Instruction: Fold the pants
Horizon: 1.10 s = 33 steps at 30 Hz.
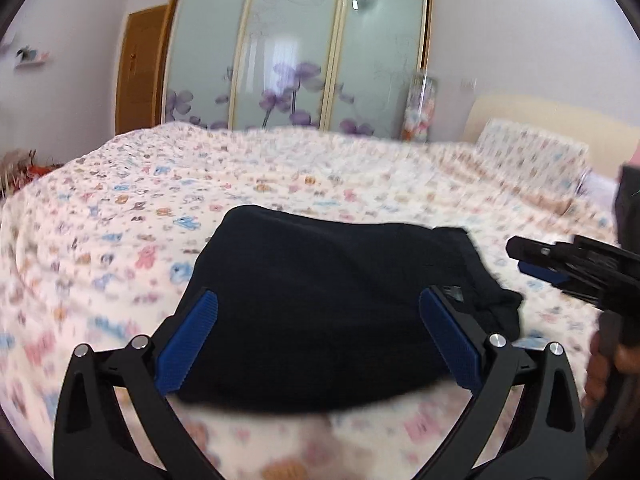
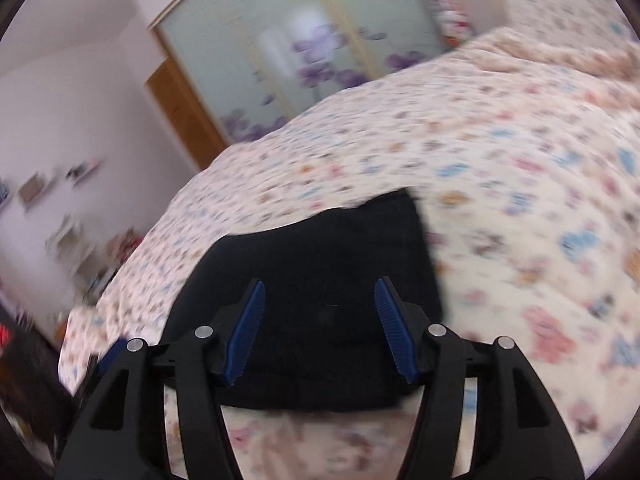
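The black pants lie folded into a compact bundle on the bed, a looser edge sticking out at their right side. My left gripper hovers just above them, its blue pads spread wide with nothing pressed between them. In the right wrist view the pants sit below my right gripper, which is open too, its pads clear of the cloth. From the left wrist view, the right gripper reaches in from the right edge, beside the bundle.
A patterned bedspread covers the whole bed, with a matching pillow and headboard at the right. Sliding wardrobe doors stand beyond the far edge. A hand holds the right gripper's handle.
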Available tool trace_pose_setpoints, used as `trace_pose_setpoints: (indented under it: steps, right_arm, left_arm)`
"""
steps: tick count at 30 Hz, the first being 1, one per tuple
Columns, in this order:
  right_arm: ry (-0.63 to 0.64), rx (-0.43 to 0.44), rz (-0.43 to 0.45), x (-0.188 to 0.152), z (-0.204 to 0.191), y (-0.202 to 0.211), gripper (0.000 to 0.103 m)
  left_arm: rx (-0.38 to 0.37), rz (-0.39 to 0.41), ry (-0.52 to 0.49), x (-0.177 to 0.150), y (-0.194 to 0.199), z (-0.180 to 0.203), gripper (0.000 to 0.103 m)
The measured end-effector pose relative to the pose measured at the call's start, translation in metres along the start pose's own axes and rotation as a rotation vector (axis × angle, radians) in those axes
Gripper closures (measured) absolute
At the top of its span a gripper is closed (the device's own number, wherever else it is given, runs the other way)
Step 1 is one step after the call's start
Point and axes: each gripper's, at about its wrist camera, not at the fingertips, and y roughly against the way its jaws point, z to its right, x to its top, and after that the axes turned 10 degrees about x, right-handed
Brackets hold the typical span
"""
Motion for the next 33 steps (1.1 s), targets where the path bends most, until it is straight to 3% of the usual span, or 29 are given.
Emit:
trace_pose_setpoints:
  steps: [3, 7, 11, 13, 17, 21, 24, 25, 33]
  right_arm:
    - [0.032, 0.005, -0.028, -0.002, -0.011, -0.016, 0.043]
    - [0.074, -0.012, -0.038, -0.009, -0.018, -0.02, 0.043]
    - [-0.027, -0.064, -0.1, -0.024, 0.012, -0.037, 0.043]
    - [-0.074, -0.035, -0.106, -0.036, 0.029, -0.043, 0.047]
    - [-0.072, 0.002, -0.09, -0.037, 0.034, -0.04, 0.047]
    - [-0.129, 0.061, -0.092, -0.016, 0.032, -0.026, 0.044]
    - [-0.129, 0.018, -0.037, 0.002, 0.04, -0.01, 0.021]
    - [-0.13, 0.004, -0.035, 0.007, 0.045, -0.006, 0.021]
    - [-0.333, -0.036, -0.181, 0.03, 0.119, -0.029, 0.021]
  left_arm:
    - [0.003, -0.105, -0.03, 0.014, -0.031, 0.008, 0.002]
    - [-0.003, -0.163, -0.011, 0.012, -0.055, 0.005, 0.002]
    - [0.03, -0.259, -0.032, -0.01, -0.079, 0.0, 0.002]
    - [0.014, -0.335, -0.051, -0.026, -0.097, -0.001, 0.002]
    - [0.012, -0.319, -0.047, -0.031, -0.096, -0.002, 0.002]
    - [-0.007, -0.293, -0.029, -0.033, -0.09, -0.006, 0.002]
    - [-0.015, -0.286, -0.021, -0.034, -0.09, -0.008, 0.002]
    - [-0.013, -0.285, -0.022, -0.034, -0.089, -0.008, 0.002]
    - [-0.001, -0.27, -0.021, -0.033, -0.087, -0.007, 0.002]
